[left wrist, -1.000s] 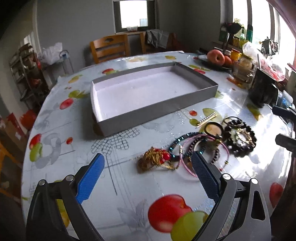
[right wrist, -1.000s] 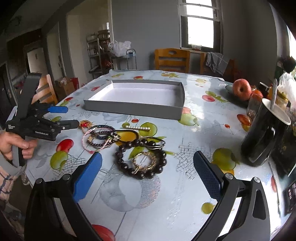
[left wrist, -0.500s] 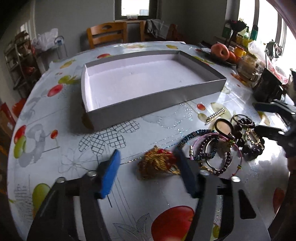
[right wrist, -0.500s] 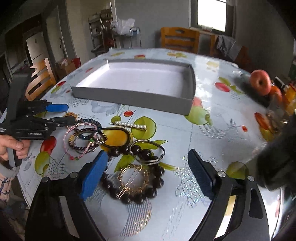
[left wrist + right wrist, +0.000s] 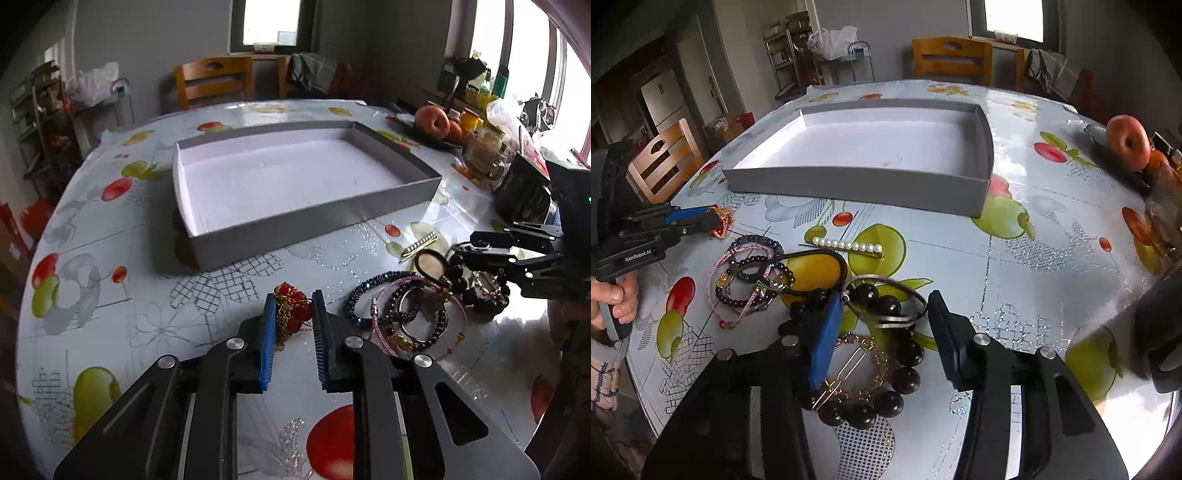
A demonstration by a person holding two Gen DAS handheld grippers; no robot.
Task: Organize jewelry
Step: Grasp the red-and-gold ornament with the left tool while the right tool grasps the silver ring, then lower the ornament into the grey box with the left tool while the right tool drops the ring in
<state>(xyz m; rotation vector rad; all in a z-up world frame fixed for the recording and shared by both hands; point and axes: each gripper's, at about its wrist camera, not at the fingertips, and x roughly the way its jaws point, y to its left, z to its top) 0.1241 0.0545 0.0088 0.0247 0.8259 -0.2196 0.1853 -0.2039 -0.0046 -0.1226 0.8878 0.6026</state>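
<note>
Left tongs [image 5: 293, 325] closing around red charm [image 5: 291, 308] near tray [image 5: 314, 225]; needing firm clamp on chain before lifting. Right tongs [image 5: 882, 332] apart, straddling bangle [image 5: 886, 302].

The left claw [image 5: 293, 317] had black angular arms, round silver screw heads at the joints, and ribbed blue pads on the inner faces of its fingers [image 5: 269, 339]. The right claw [image 5: 882, 332] matched it: black frame, silver screws, blue pads. White lettering reading "GenRobot.AI" ran along the left claw's black body. The left hand [image 5: 613, 299] showed bare skin and a checked sleeve cuff.
</note>
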